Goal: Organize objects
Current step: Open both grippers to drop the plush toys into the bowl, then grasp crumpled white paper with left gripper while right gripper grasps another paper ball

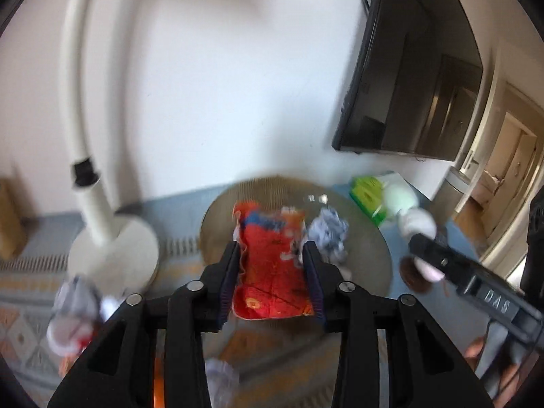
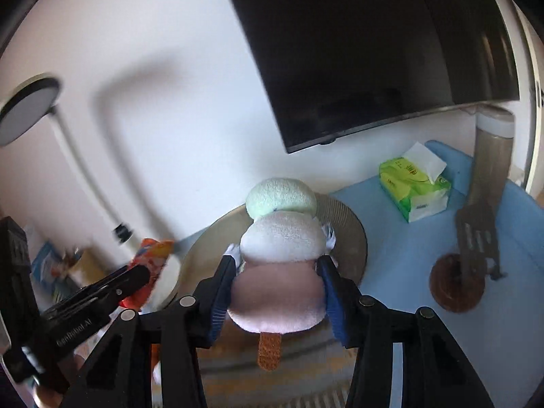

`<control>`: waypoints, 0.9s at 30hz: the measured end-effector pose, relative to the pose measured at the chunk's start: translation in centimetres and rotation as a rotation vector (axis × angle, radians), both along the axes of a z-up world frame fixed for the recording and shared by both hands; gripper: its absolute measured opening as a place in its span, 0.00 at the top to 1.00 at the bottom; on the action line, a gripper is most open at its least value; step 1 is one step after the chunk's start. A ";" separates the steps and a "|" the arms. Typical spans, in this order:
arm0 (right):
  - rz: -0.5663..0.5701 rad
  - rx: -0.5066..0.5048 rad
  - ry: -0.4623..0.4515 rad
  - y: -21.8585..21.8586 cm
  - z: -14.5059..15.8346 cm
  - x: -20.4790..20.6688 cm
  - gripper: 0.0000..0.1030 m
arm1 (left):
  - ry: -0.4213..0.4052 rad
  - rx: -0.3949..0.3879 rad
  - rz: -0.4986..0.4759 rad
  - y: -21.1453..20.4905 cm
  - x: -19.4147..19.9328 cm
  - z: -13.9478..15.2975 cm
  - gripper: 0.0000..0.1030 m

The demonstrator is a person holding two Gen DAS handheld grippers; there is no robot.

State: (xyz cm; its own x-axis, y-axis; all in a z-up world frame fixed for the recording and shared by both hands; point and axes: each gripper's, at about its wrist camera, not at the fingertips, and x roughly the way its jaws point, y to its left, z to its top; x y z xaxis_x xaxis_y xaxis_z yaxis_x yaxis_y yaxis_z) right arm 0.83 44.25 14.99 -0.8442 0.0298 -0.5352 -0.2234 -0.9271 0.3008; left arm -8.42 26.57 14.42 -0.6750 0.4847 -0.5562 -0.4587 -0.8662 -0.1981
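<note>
My left gripper (image 1: 273, 265) is clamped on a crinkled red-orange snack bag (image 1: 272, 265), which fills the centre of the left wrist view; both pads press its sides. Behind the bag sits a round woven basket (image 1: 370, 238), with a crumpled white-grey wad of paper (image 1: 328, 234) in it just right of the bag. At the left of that frame stands a white lamp base (image 1: 115, 255) with its curved neck rising toward the upper left, and more crumpled paper (image 1: 76, 312) lies blurred on the patterned rug at lower left.

My right gripper (image 2: 277, 292) is closed on a plush ice-cream toy (image 2: 277, 272): the pads squeeze its pink lower scoop, with a white scoop and a pale green one stacked above and a brown stick hanging below. It hovers in front of the basket (image 2: 350, 224), at the centre of the right wrist view. In the right half of that frame, on a blue surface (image 2: 391, 272), a green tissue pack (image 2: 414, 187) lies at the upper right, with a brown round dish (image 2: 455, 282) and a dark slotted spatula (image 2: 476, 238) just over it lower down. A black television (image 2: 374, 51) hangs on the white wall across the top.
</note>
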 end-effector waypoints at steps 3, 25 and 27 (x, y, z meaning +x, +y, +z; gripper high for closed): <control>-0.013 0.015 -0.052 1.3 -1.5 -4.1 0.18 | 0.016 -0.024 0.025 1.5 -2.0 -0.6 0.21; 0.242 0.194 -0.175 -16.2 -9.6 7.6 0.15 | -0.152 -0.030 0.557 -28.4 11.6 -10.1 0.01; 0.219 0.183 -0.199 -15.6 -10.6 7.7 0.14 | -0.148 0.017 0.575 -28.7 11.9 -11.1 0.01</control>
